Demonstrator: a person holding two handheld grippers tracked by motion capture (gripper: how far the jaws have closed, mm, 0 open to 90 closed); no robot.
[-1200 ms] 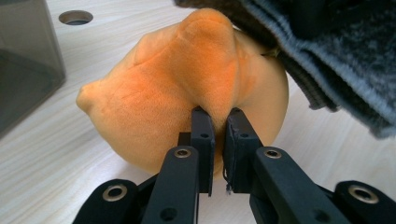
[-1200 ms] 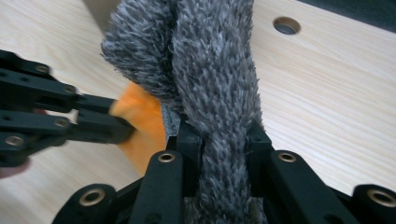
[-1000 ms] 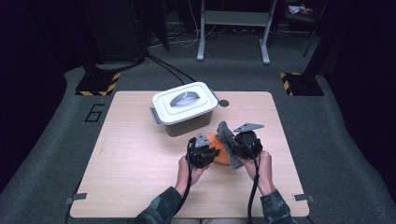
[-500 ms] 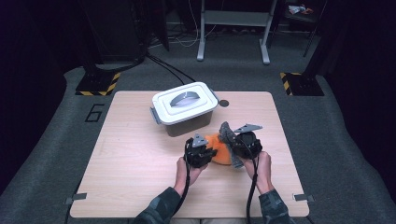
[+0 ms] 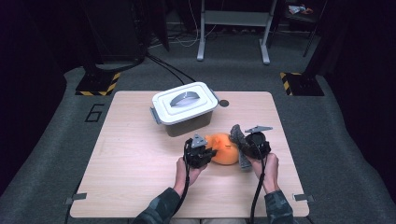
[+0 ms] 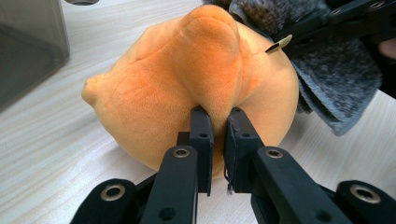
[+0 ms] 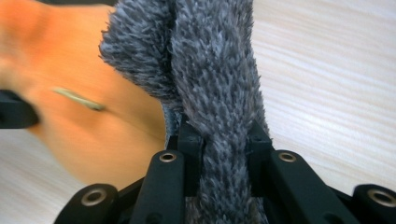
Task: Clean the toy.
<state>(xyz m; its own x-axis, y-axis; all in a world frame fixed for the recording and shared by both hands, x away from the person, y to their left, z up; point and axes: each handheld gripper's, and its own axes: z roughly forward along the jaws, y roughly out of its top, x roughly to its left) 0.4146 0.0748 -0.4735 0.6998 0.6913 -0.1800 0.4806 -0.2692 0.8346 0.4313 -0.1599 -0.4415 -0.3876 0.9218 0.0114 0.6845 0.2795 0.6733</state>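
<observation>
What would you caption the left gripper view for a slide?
Left gripper pinching a fold of the orange plush toy on the wooden table.

left gripper (image 5: 208, 151) edging slightly rightward, pressing closer into orange plush (image 5: 225, 148) | plush settling a little lower beside container | right gripper (image 5: 243, 142) shifting barely with grey fuzzy cloth (image 5: 239, 140)

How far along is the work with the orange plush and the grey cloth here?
Done: both grips are made. The left gripper pinches a fold of the orange plush, and the right gripper is shut on the grey cloth. In hand: plush and cloth are held together beside the lidded box. Left: the box lid is on, and nothing has gone anywhere yet.
</observation>
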